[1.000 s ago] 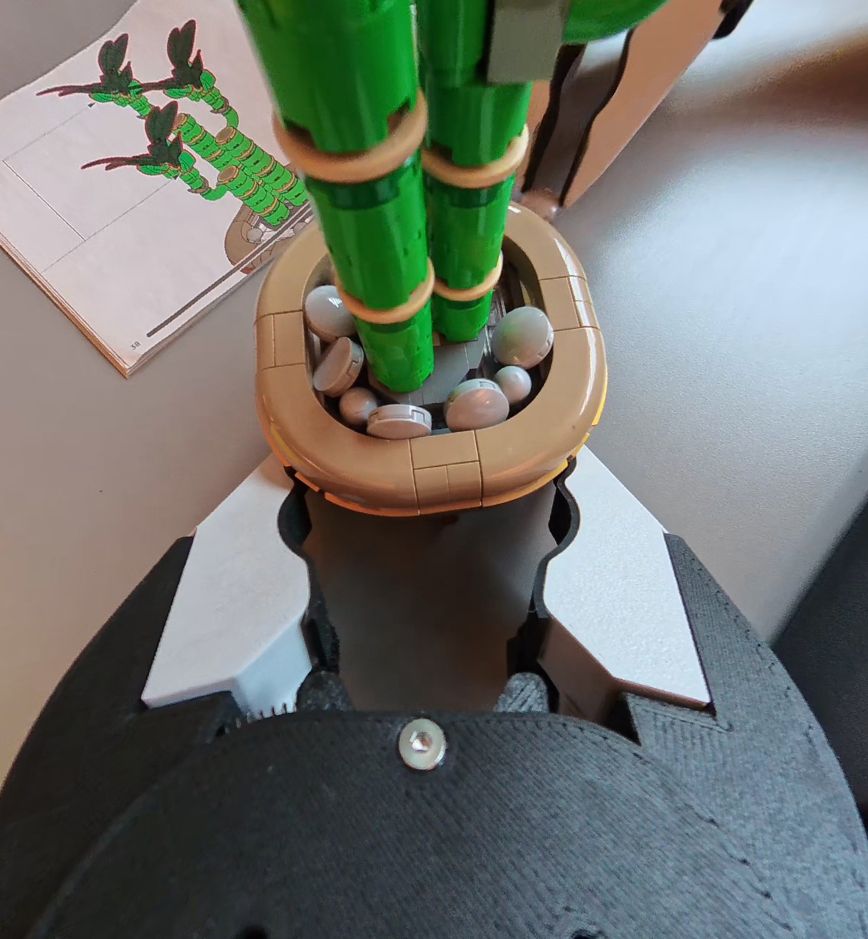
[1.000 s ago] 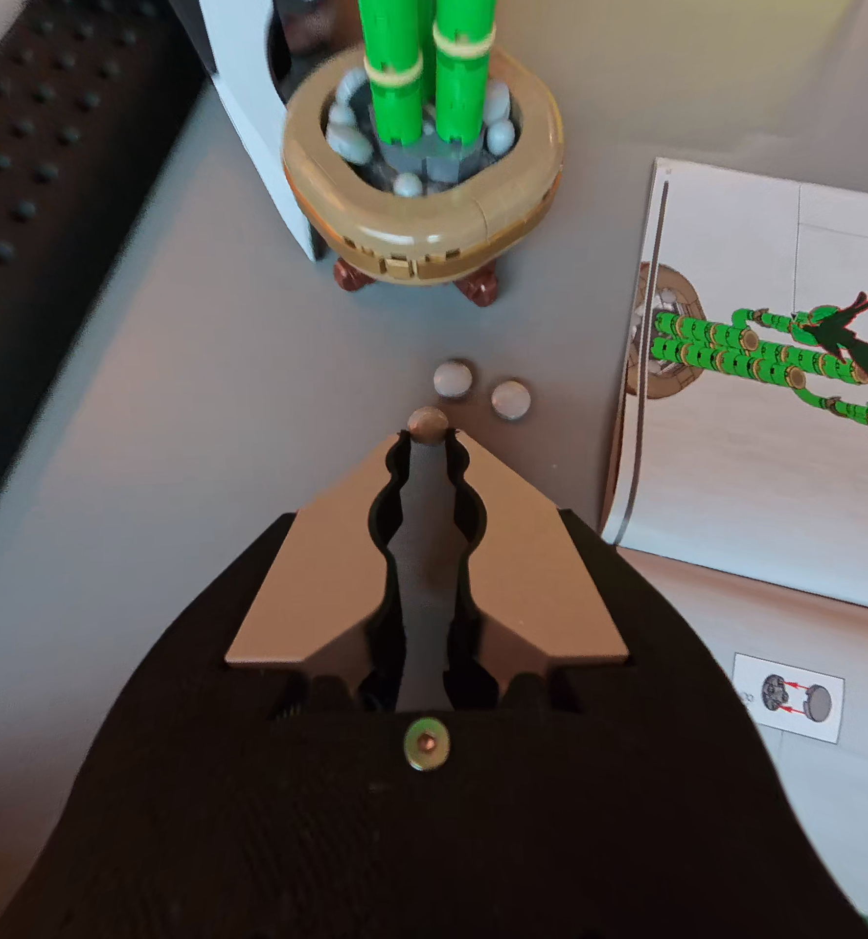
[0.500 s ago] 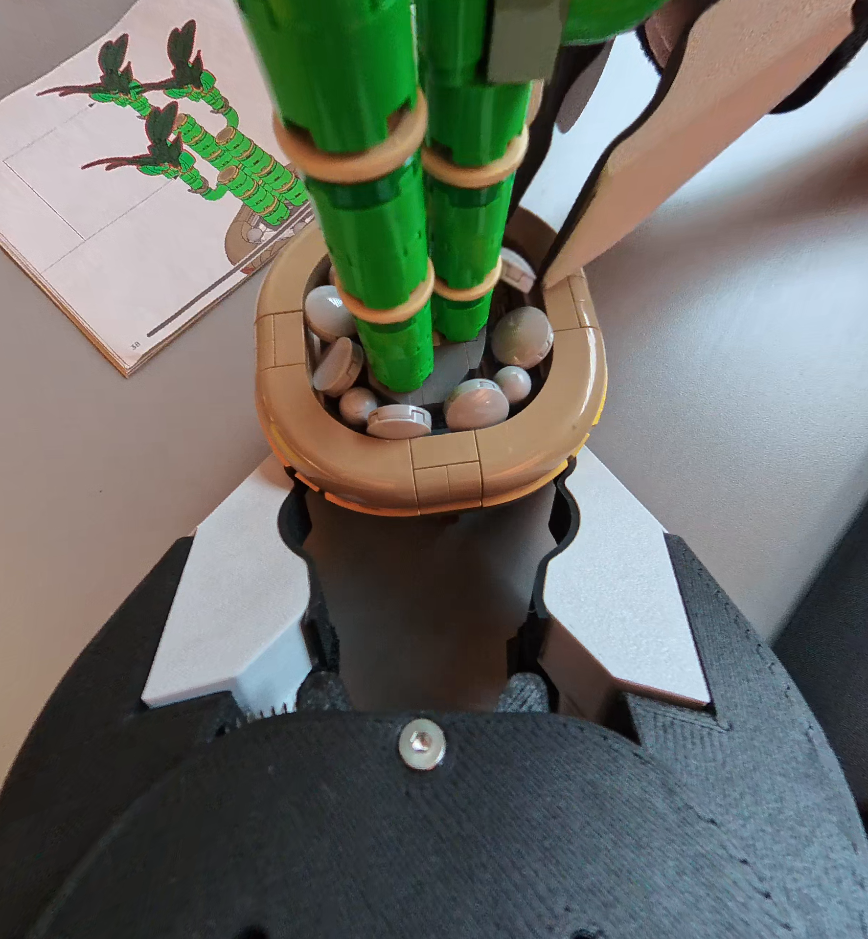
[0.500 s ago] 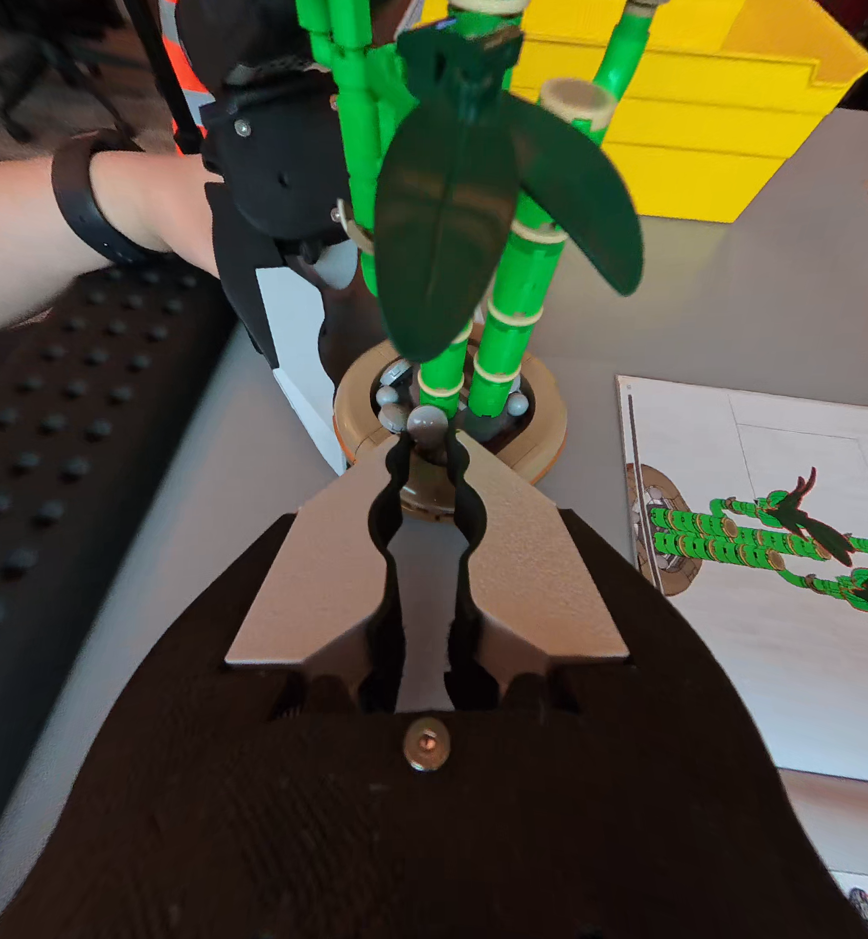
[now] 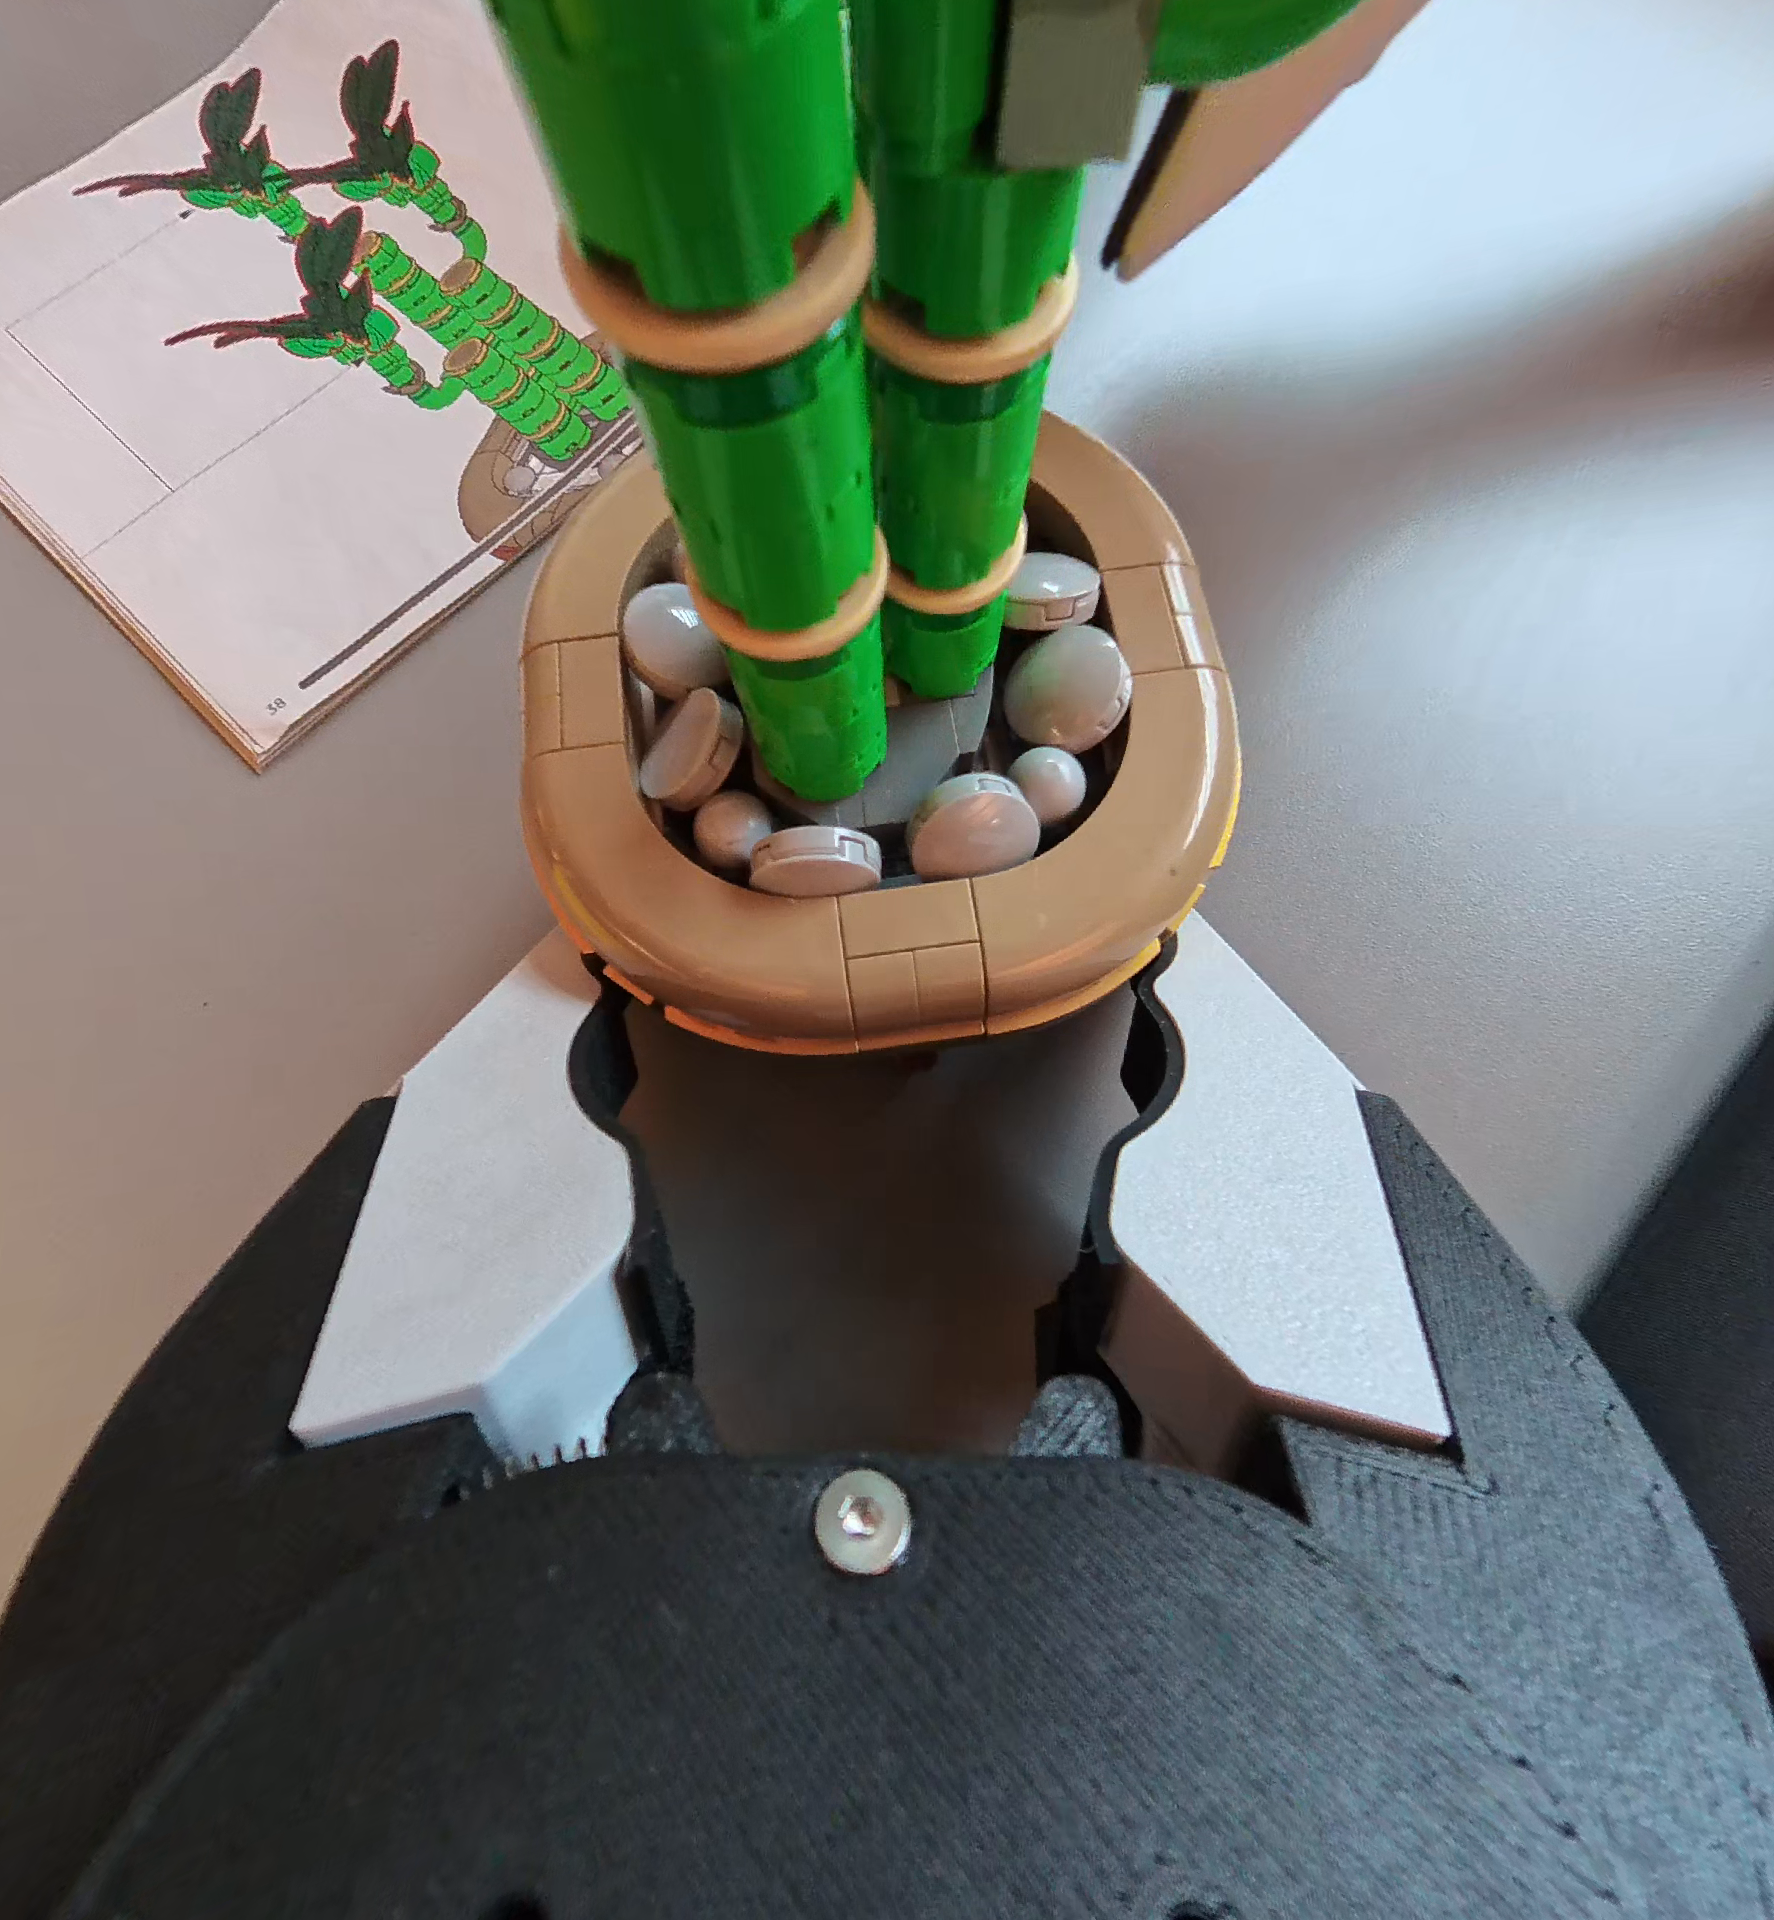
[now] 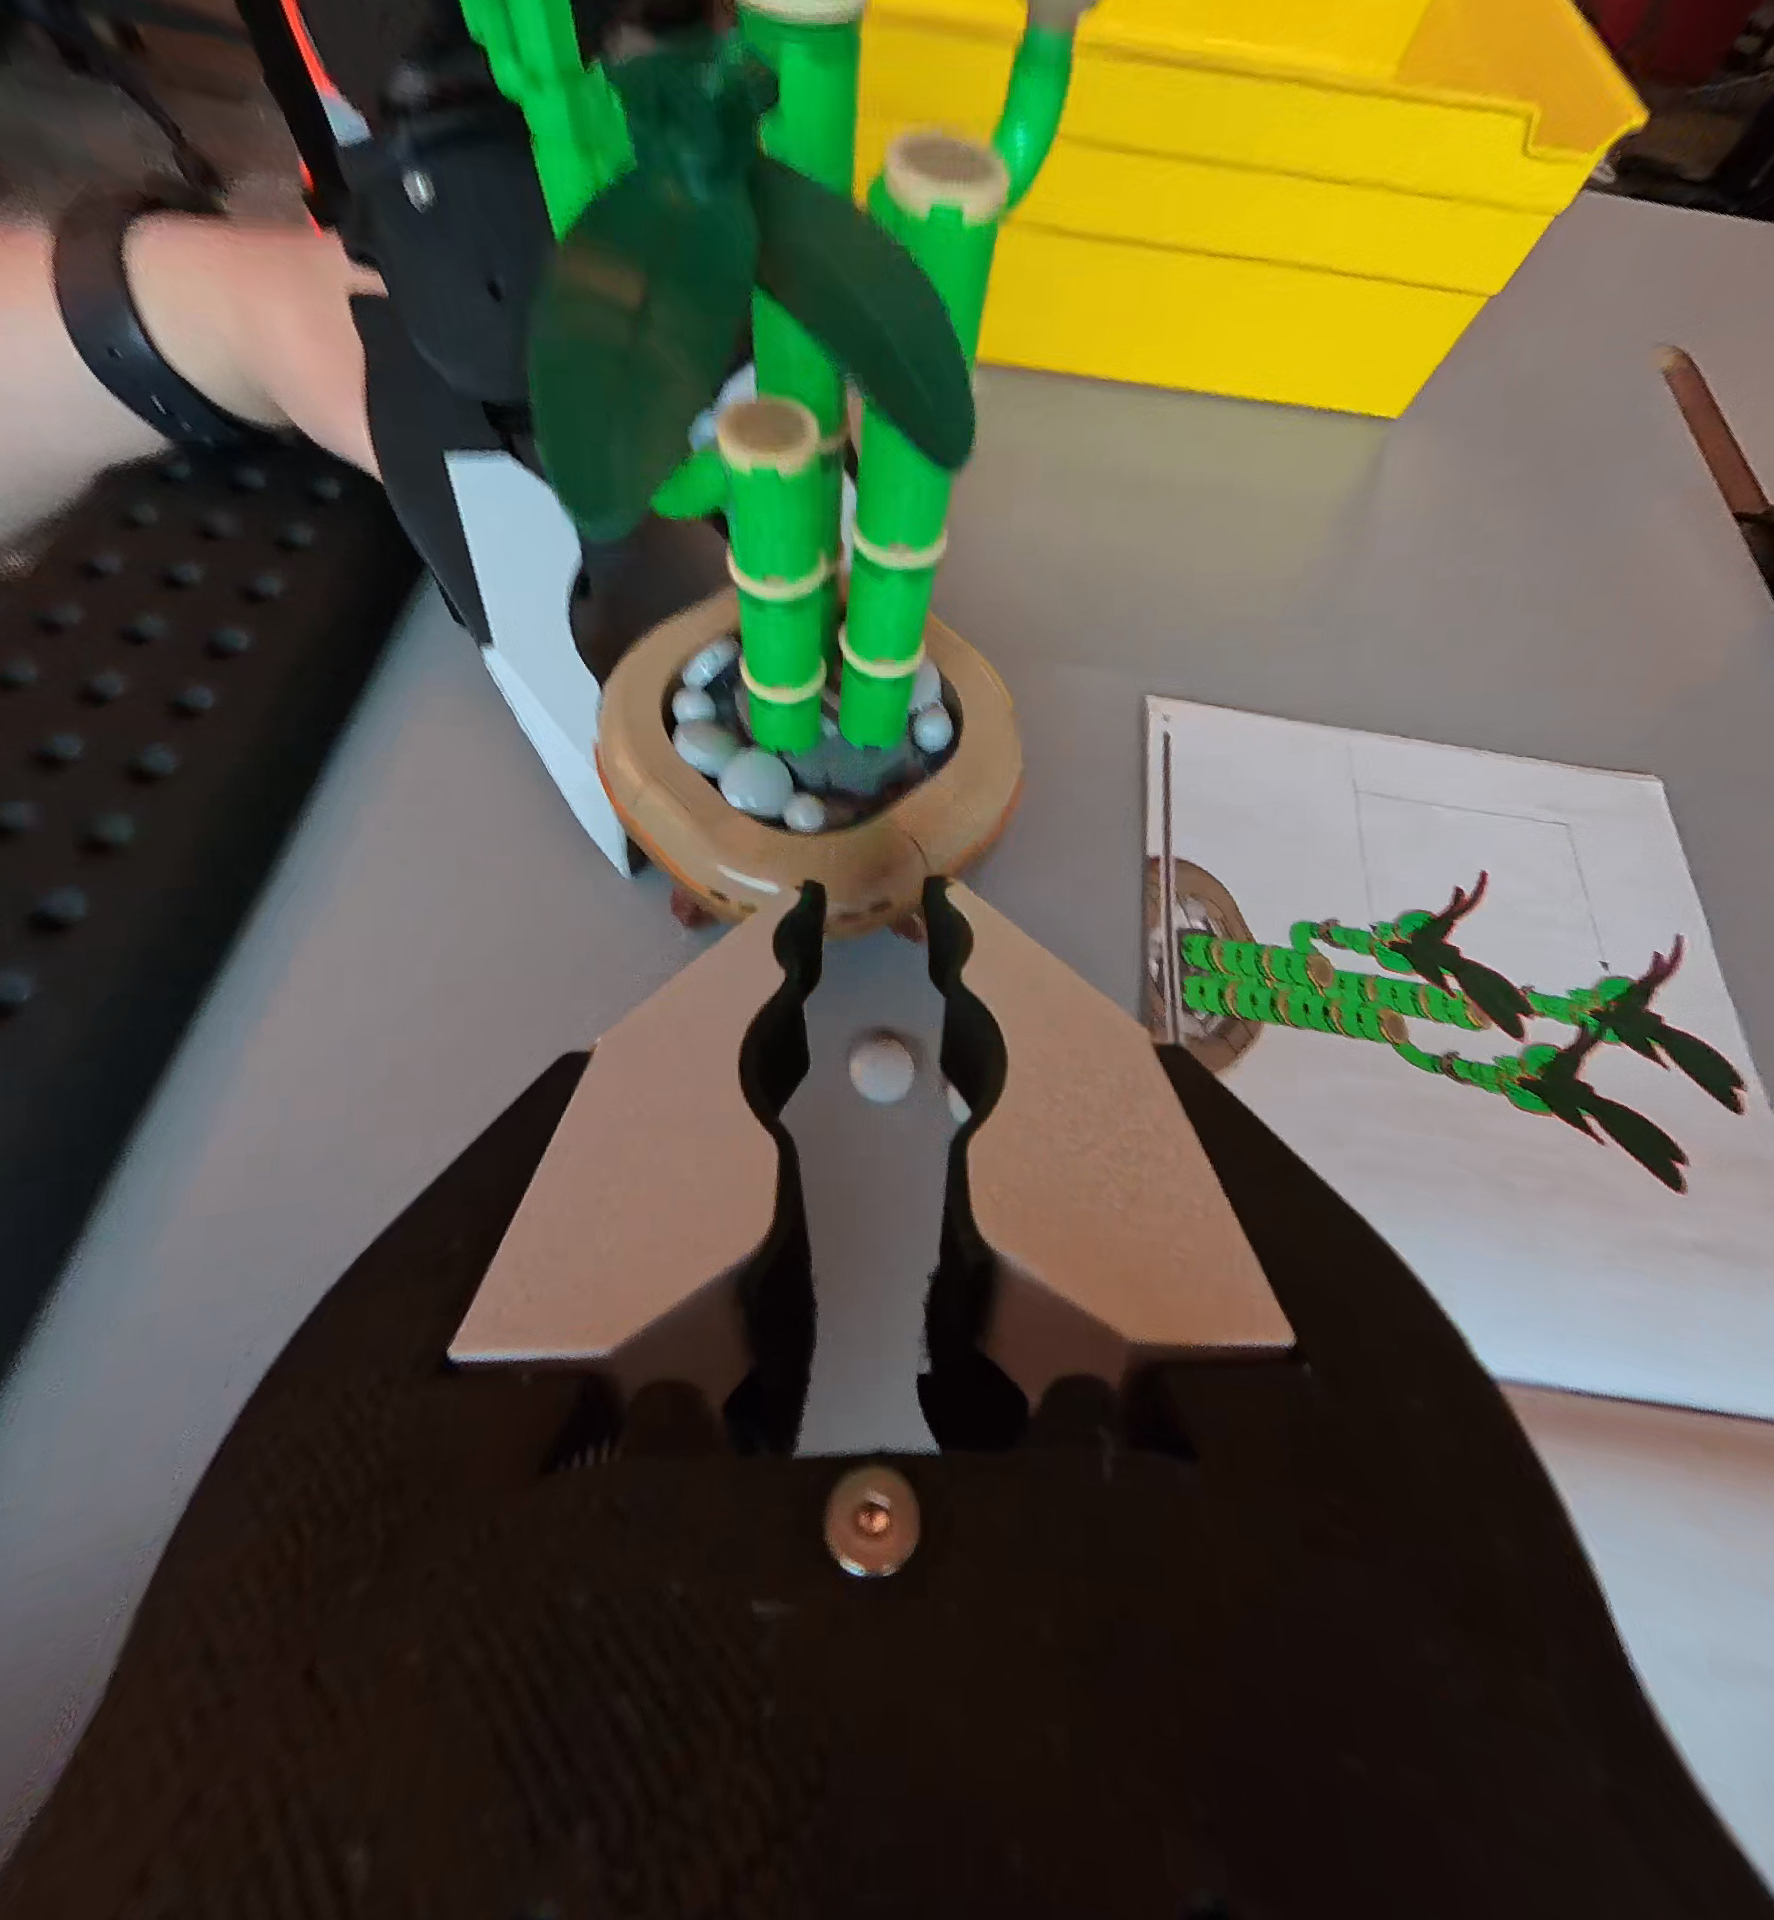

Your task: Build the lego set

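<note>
A tan lego pot (image 5: 1059,914) holds green bamboo stalks (image 5: 758,436) and several grey pebbles (image 5: 1065,691). My left gripper (image 5: 878,987) is shut on the pot's base, one white finger on each side, with the tips hidden under the rim. In the right wrist view the pot (image 6: 987,790) stands just beyond my right gripper (image 6: 870,899), which is open and empty. A loose grey pebble (image 6: 878,1065) lies on the table between its fingers. The left gripper's white finger (image 6: 540,675) shows beside the pot. Dark green leaves (image 6: 644,343) hang from the stalks.
An open instruction booklet (image 6: 1485,1039) lies right of the pot and shows in the left wrist view (image 5: 239,416). A yellow bin (image 6: 1226,208) stands at the back. A black studded mat (image 6: 83,779) borders the table's left. A forearm with a black wristband (image 6: 135,332) holds the left gripper.
My right gripper carried a grey pebble from the table to the pot's far side, let it go among the others, then drew back and stands open. The left gripper has not moved.
</note>
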A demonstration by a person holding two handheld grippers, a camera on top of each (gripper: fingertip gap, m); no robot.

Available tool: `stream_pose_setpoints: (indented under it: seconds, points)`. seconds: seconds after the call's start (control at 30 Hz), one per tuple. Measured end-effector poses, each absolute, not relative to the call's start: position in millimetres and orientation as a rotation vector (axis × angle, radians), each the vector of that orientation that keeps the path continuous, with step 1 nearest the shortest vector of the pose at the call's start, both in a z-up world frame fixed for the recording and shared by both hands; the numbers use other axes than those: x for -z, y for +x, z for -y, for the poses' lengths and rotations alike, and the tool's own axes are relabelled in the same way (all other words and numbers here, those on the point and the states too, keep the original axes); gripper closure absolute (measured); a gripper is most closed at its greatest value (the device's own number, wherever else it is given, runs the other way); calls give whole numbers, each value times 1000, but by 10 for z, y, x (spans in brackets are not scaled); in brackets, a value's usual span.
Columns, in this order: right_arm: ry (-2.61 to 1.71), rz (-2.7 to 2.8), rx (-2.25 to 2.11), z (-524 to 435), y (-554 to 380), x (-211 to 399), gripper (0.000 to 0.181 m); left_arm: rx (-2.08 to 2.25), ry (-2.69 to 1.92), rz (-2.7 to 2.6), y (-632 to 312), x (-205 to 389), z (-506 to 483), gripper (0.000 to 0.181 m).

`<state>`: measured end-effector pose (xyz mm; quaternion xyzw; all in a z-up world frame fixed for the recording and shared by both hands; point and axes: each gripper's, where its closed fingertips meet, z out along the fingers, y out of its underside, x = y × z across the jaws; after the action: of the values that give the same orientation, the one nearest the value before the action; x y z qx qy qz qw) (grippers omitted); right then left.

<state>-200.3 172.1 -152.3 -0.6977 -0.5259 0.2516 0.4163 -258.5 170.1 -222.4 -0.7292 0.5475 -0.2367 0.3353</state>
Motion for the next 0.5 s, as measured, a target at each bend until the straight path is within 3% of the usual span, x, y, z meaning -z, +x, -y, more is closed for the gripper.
stream_pose_setpoints:
  seconds: [0.5]
  points:
    - [-1926, 1303, -568, -1958, -1658, 2174, 155, 619, -1903, -1427, -2587, 2224, -1700, 86]
